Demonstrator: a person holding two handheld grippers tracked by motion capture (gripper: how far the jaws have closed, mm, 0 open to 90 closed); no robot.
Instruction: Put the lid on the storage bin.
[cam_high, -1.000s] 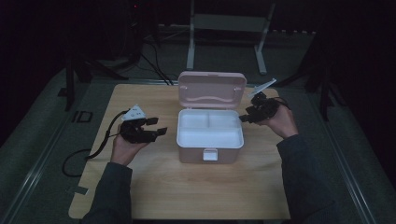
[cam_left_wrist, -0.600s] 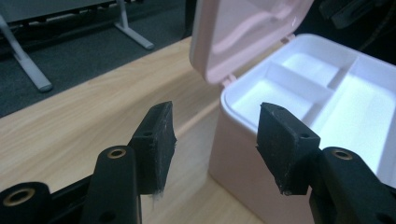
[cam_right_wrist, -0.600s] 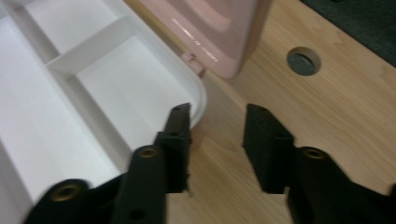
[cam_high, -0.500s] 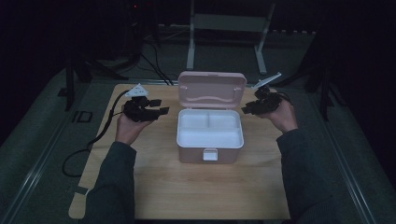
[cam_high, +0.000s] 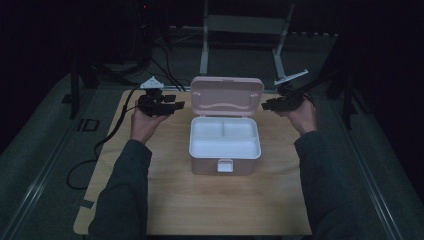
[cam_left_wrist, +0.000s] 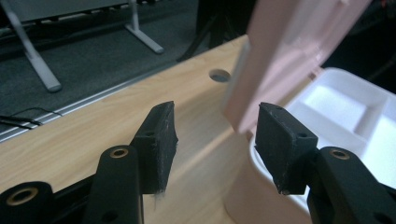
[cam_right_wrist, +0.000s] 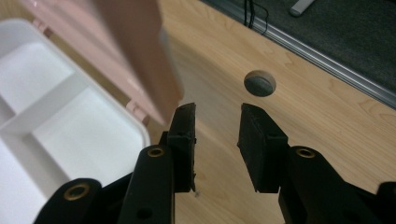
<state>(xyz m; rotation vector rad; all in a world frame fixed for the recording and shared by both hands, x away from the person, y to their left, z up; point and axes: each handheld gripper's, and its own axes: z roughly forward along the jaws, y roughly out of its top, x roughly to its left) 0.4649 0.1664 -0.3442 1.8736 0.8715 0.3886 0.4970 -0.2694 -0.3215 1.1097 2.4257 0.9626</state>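
A pink box (cam_high: 225, 162) stands mid-table with its lid (cam_high: 227, 95) raised and a white divided tray (cam_high: 225, 137) inside. My left gripper (cam_high: 175, 105) hovers just left of the lid and points at it. In the left gripper view it (cam_left_wrist: 215, 126) is open, and the lid's edge (cam_left_wrist: 289, 51) lies just beyond the gap, untouched. My right gripper (cam_high: 265, 106) hovers at the lid's right side. Its jaws (cam_right_wrist: 217, 126) have just been closing, stand partly open and hold nothing. The lid (cam_right_wrist: 135, 46) and tray (cam_right_wrist: 70, 126) lie to their left.
The wooden table (cam_high: 165, 200) has a round cable hole (cam_right_wrist: 259, 84) near its far edge. A metal stand (cam_high: 245, 30) rises behind the table. A black cable (cam_high: 107, 140) trails off the left side to the dark floor.
The left hand has moved away from the front, up and toward the lid's left side. The right hand has shifted a little back and up beside the lid.
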